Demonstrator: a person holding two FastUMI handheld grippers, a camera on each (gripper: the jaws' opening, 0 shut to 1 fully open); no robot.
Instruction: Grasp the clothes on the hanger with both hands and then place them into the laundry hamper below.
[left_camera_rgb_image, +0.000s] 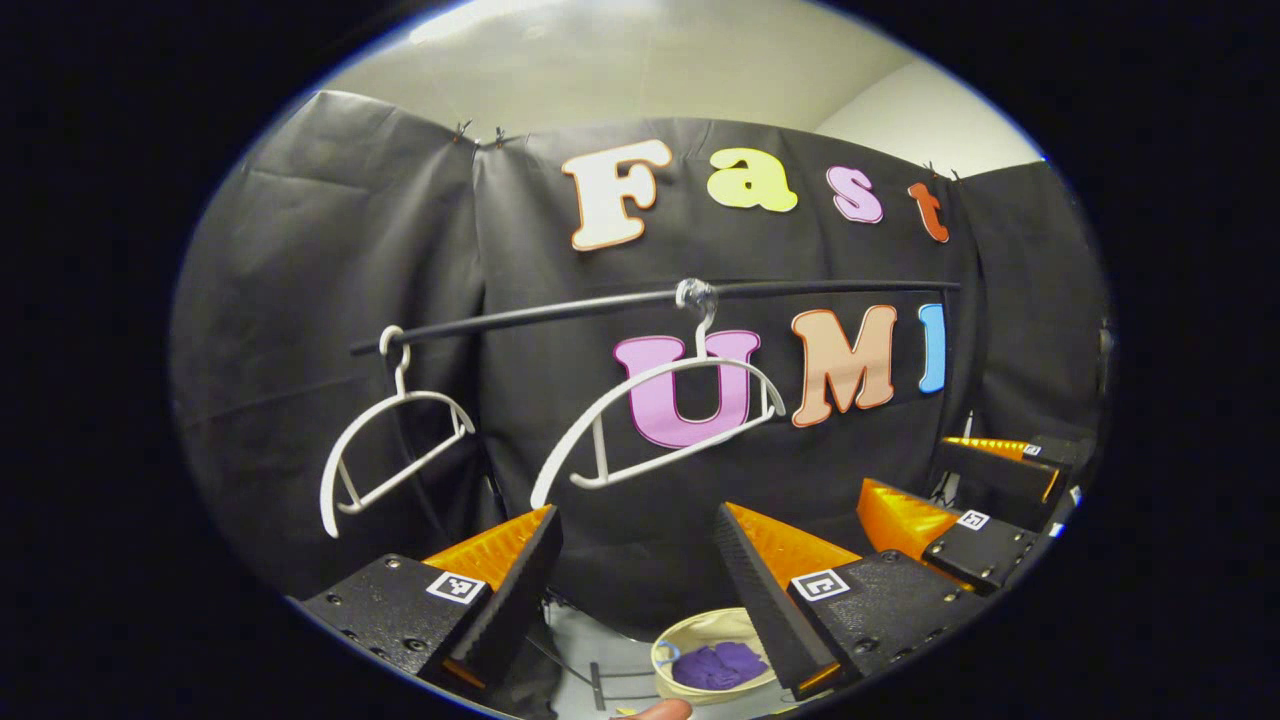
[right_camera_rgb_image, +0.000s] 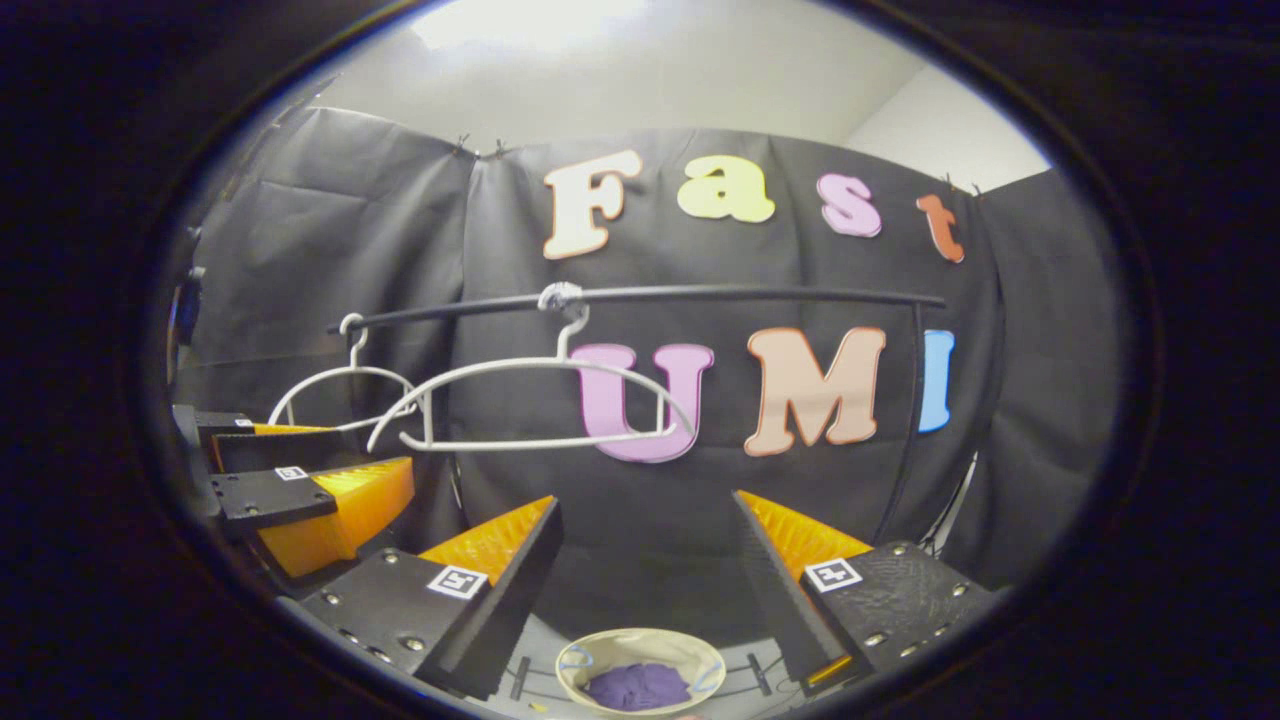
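The purple clothes (left_camera_rgb_image: 718, 665) lie bunched inside the round cream laundry hamper (left_camera_rgb_image: 700, 625) on the floor below. In the left gripper view my left gripper (left_camera_rgb_image: 635, 512) is open and holds nothing, raised above the hamper. The right gripper (left_camera_rgb_image: 960, 520) shows off to its right. Two bare white hangers (left_camera_rgb_image: 655, 375) (left_camera_rgb_image: 425, 396) hang on the black rod (left_camera_rgb_image: 560, 312). In the right gripper view my right gripper (right_camera_rgb_image: 648, 502) is also open and holds nothing, above the hamper (right_camera_rgb_image: 640, 635) with the purple clothes (right_camera_rgb_image: 637, 687). The left gripper (right_camera_rgb_image: 300, 490) is at its left.
The black rod (right_camera_rgb_image: 750, 294) runs across in front of the black cloth wall, with the two bare hangers (right_camera_rgb_image: 540, 441) (right_camera_rgb_image: 340, 372) toward its left end. A thin upright post (right_camera_rgb_image: 905, 440) holds the rod's right end. A fingertip (left_camera_rgb_image: 655, 710) peeks in at the bottom edge.
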